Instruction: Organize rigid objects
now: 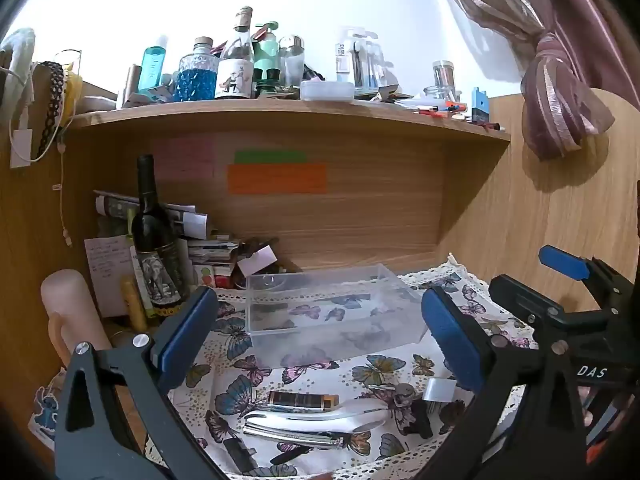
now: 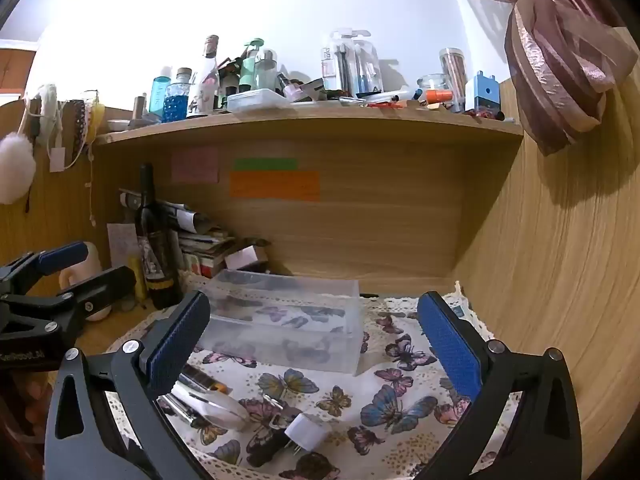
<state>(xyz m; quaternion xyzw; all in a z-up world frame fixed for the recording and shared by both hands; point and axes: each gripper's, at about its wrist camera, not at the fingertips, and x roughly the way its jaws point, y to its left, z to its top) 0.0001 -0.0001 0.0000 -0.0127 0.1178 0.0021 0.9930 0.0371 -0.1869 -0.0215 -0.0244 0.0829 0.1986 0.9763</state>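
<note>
Both grippers hover over a butterfly-print cloth [image 1: 404, 364] with their jaws spread wide and nothing between the pads. In the left wrist view, the left gripper [image 1: 320, 344] frames a clear plastic box [image 1: 328, 308], which stands on the cloth ahead of and between the two blue-padded fingers [image 1: 188, 340], touching neither. Nearer the camera, below the fingertips and between the finger bases, lies a cluster of small rigid items: a dark bar-shaped lighter with a gold end [image 1: 302, 400], a white spoon [image 1: 320, 414] just behind a slim silver tool [image 1: 294, 436], and a black piece [image 1: 240, 456] at the bottom edge. A white plug adapter [image 1: 438, 390] lies just inside the right-hand finger, close to its pad, with a dark object [image 1: 420, 416] beside it. The right gripper [image 1: 568, 280] shows at the right edge of this view, beyond the right-hand finger, also parted. In the right wrist view, the right gripper [image 2: 316, 344] is open around the same scene: the clear box [image 2: 280, 320] sits ahead, nearer its left-hand finger than its right-hand one. The adapter [image 2: 308, 430] lies between the finger bases, prongs down toward the camera, well short of the pads, and the spoon [image 2: 224, 404] and silver tool [image 2: 180, 406] lie partly behind the left-hand finger [image 2: 176, 344]. The left gripper [image 2: 60, 276] appears beyond that finger at the left edge. A dark wine bottle [image 1: 154, 240] stands beyond the left finger, off the cloth.
</note>
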